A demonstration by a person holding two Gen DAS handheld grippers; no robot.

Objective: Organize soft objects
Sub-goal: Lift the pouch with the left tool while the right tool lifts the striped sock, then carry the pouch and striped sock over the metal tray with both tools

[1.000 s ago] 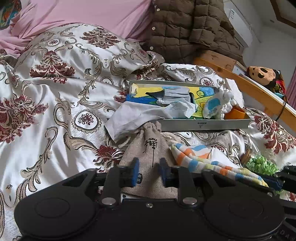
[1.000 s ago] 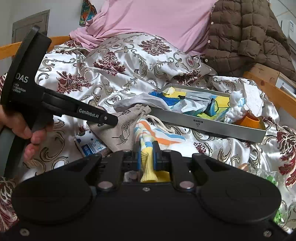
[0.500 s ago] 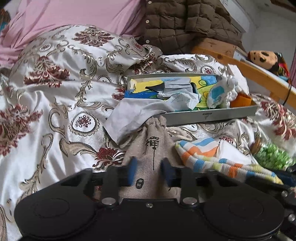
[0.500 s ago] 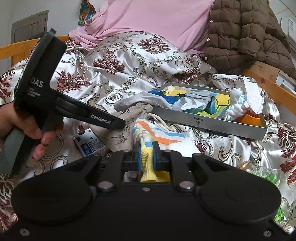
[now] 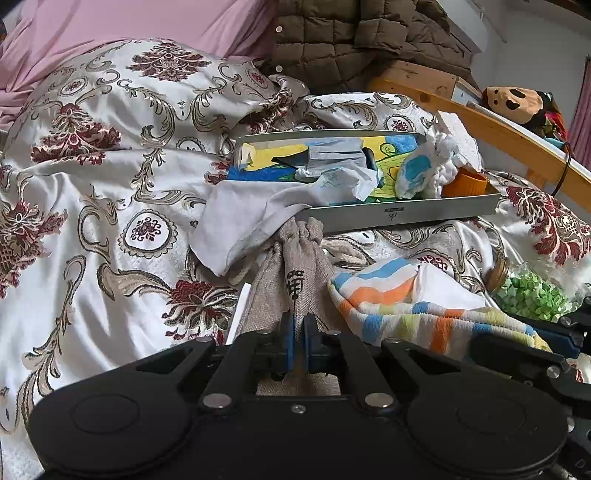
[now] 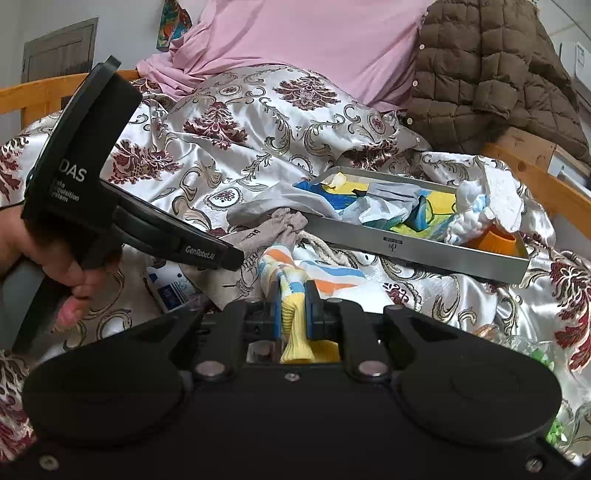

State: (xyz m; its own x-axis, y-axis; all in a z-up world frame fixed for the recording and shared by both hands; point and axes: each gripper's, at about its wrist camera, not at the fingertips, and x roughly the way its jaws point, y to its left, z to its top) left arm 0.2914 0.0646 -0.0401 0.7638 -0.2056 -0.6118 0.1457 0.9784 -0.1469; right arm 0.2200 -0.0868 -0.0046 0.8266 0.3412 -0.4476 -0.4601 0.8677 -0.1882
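Note:
A beige burlap drawstring pouch (image 5: 295, 273) lies on the patterned bedspread in front of a grey metal tray (image 5: 399, 215). My left gripper (image 5: 298, 341) is shut on the pouch's near end; it also shows in the right wrist view (image 6: 207, 254), with the pouch (image 6: 273, 229) beside it. A striped towel (image 5: 399, 306) lies right of the pouch. My right gripper (image 6: 292, 314) is shut on the towel's (image 6: 295, 273) bunched end. The tray (image 6: 413, 248) holds a grey cloth (image 5: 258, 210) hanging over its rim, a face mask and a white-blue fluffy toy (image 5: 424, 170).
An orange cup (image 5: 465, 184) sits in the tray's right end. A jar of green bits (image 5: 532, 295) lies at the right. A brown quilted jacket (image 5: 362, 33) and pink sheet are behind. A wooden bed rail (image 5: 517, 140) runs along the right. A blue-white packet (image 6: 170, 288) lies under the left gripper.
My left gripper's jaws have closed from wide open onto the burlap pouch. The right gripper keeps hold of the striped towel.

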